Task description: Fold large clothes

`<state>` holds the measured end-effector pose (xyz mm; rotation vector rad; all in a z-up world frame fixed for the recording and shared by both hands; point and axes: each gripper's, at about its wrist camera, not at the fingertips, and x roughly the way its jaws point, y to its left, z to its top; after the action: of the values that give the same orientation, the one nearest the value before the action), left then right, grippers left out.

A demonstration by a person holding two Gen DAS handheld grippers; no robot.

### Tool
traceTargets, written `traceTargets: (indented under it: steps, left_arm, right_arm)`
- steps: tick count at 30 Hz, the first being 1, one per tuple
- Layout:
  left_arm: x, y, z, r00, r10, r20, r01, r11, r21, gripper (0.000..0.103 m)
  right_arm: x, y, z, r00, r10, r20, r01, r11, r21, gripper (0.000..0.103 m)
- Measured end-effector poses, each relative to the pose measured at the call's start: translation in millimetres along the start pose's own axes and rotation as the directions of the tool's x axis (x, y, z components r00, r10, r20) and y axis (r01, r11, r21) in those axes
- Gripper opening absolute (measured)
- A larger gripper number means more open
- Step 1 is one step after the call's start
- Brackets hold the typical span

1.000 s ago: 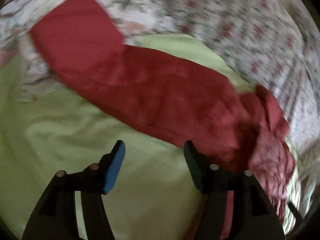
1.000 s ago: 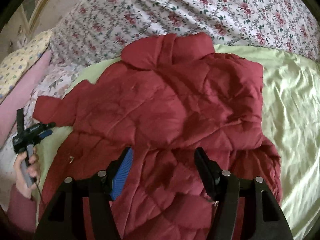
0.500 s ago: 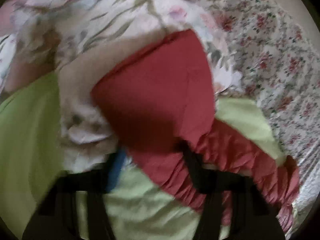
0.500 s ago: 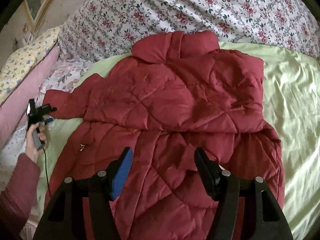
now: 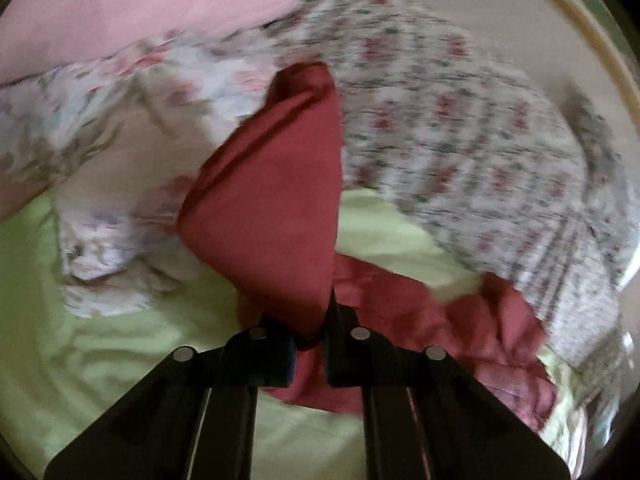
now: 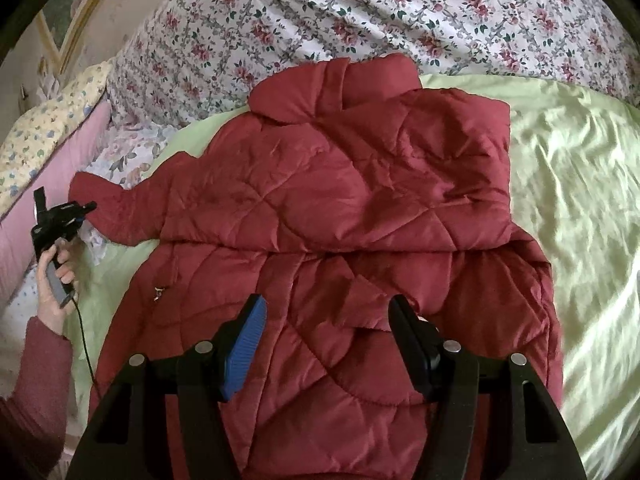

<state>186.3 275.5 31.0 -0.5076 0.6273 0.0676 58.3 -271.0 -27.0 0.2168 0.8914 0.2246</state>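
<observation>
A dark red quilted jacket (image 6: 344, 216) lies on a light green sheet (image 6: 580, 200) on a bed, collar at the far end, one side folded over its body. Its left sleeve (image 6: 116, 212) sticks out to the left. My left gripper (image 5: 310, 344) is shut on the end of that sleeve (image 5: 276, 204), which stands up between the jaws; it also shows in the right wrist view (image 6: 86, 208), held by a hand. My right gripper (image 6: 324, 320) is open and empty, hovering over the lower part of the jacket.
A floral quilt (image 6: 360, 20) is bunched along the far side of the bed. A pink pillow (image 5: 140, 12) and a flowered pillow (image 6: 44, 136) lie at the left. A wall with a framed edge (image 6: 72, 20) is behind.
My left gripper has moved to the sleeve end and closed on it, from open over the green sheet. My right gripper has pulled back a little and stays open.
</observation>
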Motion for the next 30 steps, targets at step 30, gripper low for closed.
traceTargets:
  steps: [30]
  left_arm:
    - [23, -273, -160, 0.874, -0.346, -0.341, 0.447, 0.848, 0.283, 0.007]
  right_arm:
    - [-27, -44, 13, 0.994, 0.071, 0.082, -0.082, 0.987, 0.138, 0.066]
